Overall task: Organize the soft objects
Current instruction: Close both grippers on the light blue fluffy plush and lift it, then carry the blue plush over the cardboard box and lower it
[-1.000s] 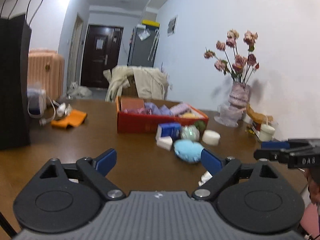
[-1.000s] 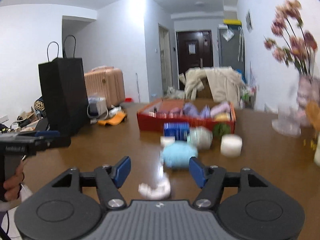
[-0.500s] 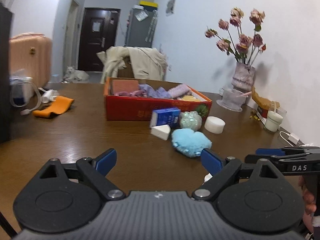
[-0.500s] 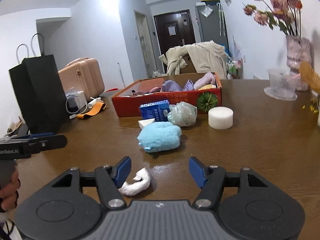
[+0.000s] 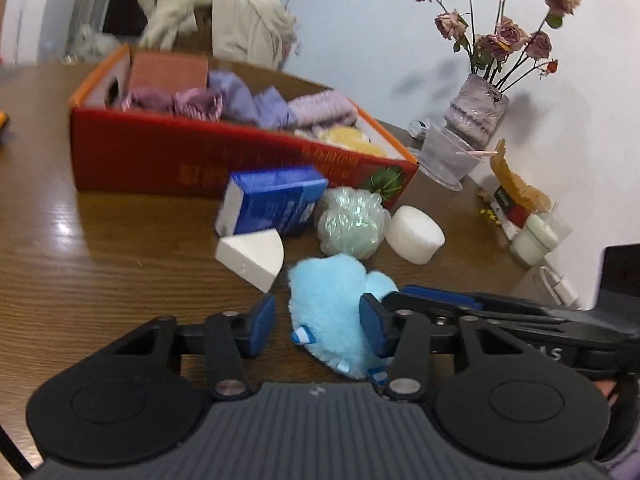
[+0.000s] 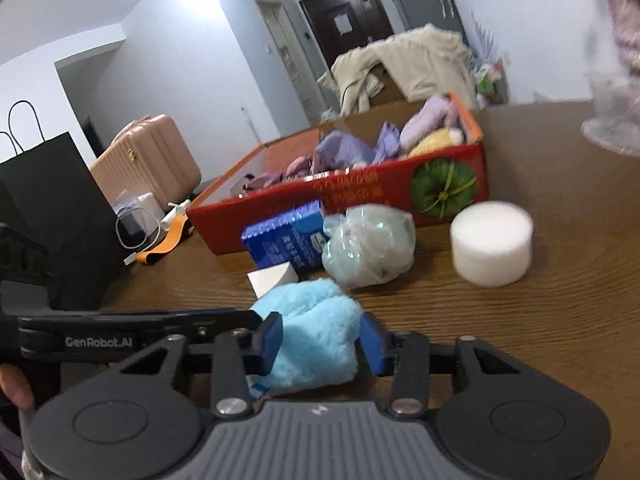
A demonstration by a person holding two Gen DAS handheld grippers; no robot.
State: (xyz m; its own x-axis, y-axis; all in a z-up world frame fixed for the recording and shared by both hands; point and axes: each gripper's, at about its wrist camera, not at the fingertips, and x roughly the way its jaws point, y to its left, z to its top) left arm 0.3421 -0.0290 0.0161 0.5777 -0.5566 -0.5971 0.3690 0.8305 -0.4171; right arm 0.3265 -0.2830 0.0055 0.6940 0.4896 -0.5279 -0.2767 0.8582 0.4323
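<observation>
A fluffy light-blue plush toy (image 5: 332, 304) (image 6: 316, 336) lies on the brown table in front of the red box (image 5: 160, 160) (image 6: 360, 188), which holds purple and yellow soft things. My left gripper (image 5: 317, 325) straddles the toy and its jaws are closing. Its right pad touches the fur, while a strip of table shows at its left pad. My right gripper (image 6: 320, 342) comes in from the other side, also closing, with both pads against the fur. Each gripper shows in the other's view: the right gripper (image 5: 400, 298), the left gripper (image 6: 240, 316).
Behind the toy sit a white wedge sponge (image 5: 250, 258), a blue tissue pack (image 5: 276, 200), a green mesh puff (image 5: 352, 224) and a round white sponge (image 5: 416, 234). A vase of flowers (image 5: 476, 116) and jars stand at the right wall. A black bag (image 6: 52, 208) stands at the left.
Both grippers have moved forward and down to the blue plush toy, which now sits between both pairs of fingers. Both sets of jaws have narrowed.
</observation>
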